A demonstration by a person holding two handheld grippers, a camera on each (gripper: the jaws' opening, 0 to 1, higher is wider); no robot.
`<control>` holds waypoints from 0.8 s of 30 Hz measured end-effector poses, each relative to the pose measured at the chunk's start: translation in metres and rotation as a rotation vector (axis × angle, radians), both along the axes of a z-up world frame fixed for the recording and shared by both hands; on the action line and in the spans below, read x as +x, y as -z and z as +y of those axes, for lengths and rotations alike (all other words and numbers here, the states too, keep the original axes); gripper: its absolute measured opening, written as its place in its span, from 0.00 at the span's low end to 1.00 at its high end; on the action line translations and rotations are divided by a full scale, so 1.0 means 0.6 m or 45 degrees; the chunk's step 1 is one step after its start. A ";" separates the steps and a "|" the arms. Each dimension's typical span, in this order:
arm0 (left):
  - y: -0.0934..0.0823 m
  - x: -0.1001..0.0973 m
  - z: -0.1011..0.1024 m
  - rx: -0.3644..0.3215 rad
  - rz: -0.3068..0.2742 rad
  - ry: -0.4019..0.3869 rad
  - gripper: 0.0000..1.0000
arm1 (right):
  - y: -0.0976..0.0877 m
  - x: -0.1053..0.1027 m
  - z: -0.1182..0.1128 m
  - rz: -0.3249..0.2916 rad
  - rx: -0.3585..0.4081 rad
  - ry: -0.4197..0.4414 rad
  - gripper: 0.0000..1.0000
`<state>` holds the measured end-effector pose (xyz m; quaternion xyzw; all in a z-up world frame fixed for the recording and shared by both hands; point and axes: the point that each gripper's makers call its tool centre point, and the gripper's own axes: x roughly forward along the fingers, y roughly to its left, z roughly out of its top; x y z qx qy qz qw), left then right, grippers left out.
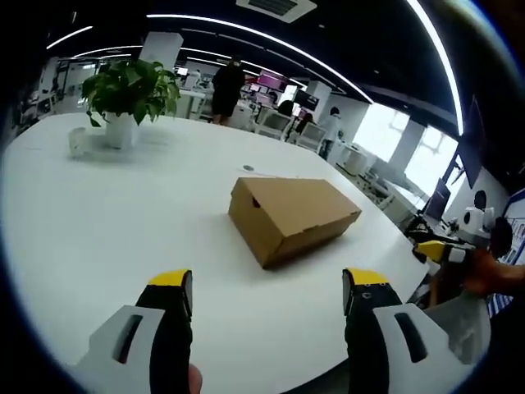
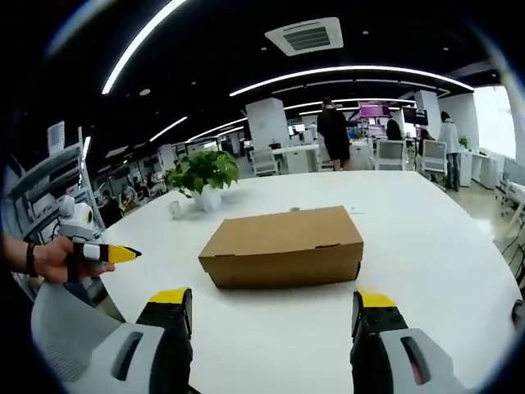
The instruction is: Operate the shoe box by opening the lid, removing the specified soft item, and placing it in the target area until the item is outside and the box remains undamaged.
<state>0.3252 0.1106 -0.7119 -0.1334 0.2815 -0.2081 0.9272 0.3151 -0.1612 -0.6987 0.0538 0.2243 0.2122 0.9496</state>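
Note:
A brown cardboard shoe box [image 1: 291, 215] lies with its lid down on the white table [image 1: 98, 230]. In the left gripper view it sits at an angle, a short way beyond my left gripper [image 1: 268, 289]. That gripper is open, with nothing between its yellow-tipped jaws. The right gripper view shows the box's [image 2: 283, 245] long side, just past my open right gripper [image 2: 272, 300], which also holds nothing. Each gripper is seen from the side in the other's view, held by a hand: the right gripper [image 1: 436, 249] at the table's edge, the left gripper [image 2: 105, 253] likewise. What the box holds is hidden.
A potted plant [image 1: 127, 98] [image 2: 203, 176] and a small white cup [image 1: 76, 141] stand on the far part of the table. A small flat item [image 1: 248, 169] lies beyond the box. People [image 2: 332, 131] and office chairs are behind the table.

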 end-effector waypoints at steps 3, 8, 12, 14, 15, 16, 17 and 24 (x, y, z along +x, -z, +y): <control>-0.003 0.011 -0.020 -0.034 -0.007 0.022 0.78 | 0.009 0.007 -0.005 0.025 0.019 0.015 0.80; 0.002 0.036 -0.037 -0.044 -0.002 0.042 0.77 | 0.020 0.024 -0.015 0.045 0.060 0.039 0.80; 0.003 0.058 -0.041 -0.063 -0.005 0.037 0.77 | 0.032 0.044 -0.028 0.063 0.069 0.049 0.80; 0.006 0.068 -0.041 -0.068 -0.001 0.029 0.77 | 0.033 0.051 -0.034 0.070 0.079 0.058 0.80; 0.007 0.071 -0.040 -0.072 0.000 0.025 0.77 | 0.034 0.055 -0.036 0.073 0.084 0.061 0.80; 0.008 0.075 -0.040 -0.076 0.003 0.020 0.77 | 0.034 0.061 -0.041 0.072 0.087 0.065 0.80; 0.010 0.077 -0.039 -0.076 0.005 0.018 0.77 | 0.035 0.065 -0.045 0.073 0.086 0.068 0.80; 0.028 0.091 -0.040 -0.078 0.031 0.014 0.76 | 0.043 0.106 -0.065 0.082 0.082 0.071 0.79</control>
